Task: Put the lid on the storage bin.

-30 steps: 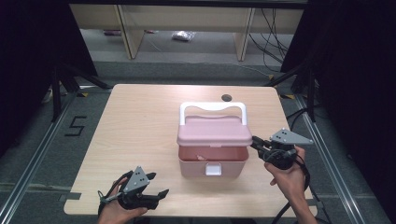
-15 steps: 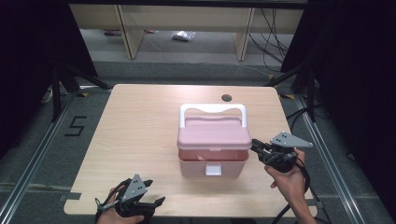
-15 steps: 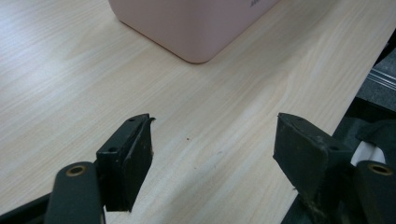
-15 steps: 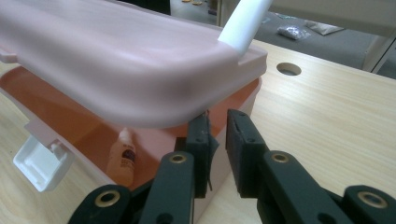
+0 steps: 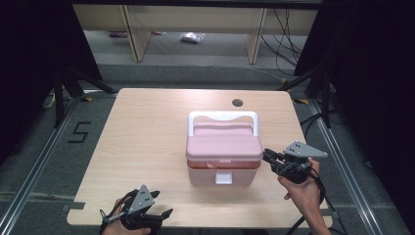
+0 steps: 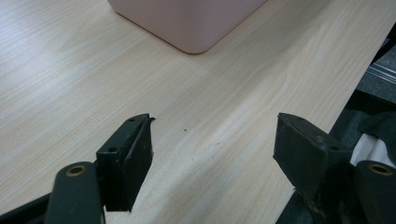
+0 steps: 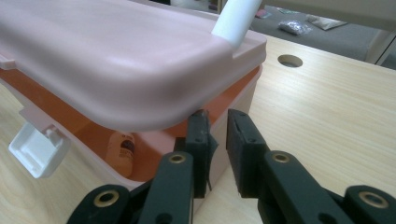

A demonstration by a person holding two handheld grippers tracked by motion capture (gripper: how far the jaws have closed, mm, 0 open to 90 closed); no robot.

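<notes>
My right claw (image 7: 217,126), nearly clenched, wedges under the pink box's lid (image 7: 121,60) to lift it; the pink box (image 5: 222,154) sits mid-tabletop (image 5: 147,147). My left claw (image 6: 212,140) idles released, near its front corner.

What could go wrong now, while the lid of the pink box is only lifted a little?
The right gripper props the lid by its corner edge, with its jaws nearly closed; the lid may slip off and drop shut. The left gripper is open and away from the pink box, so the box may slide on the table.
</notes>
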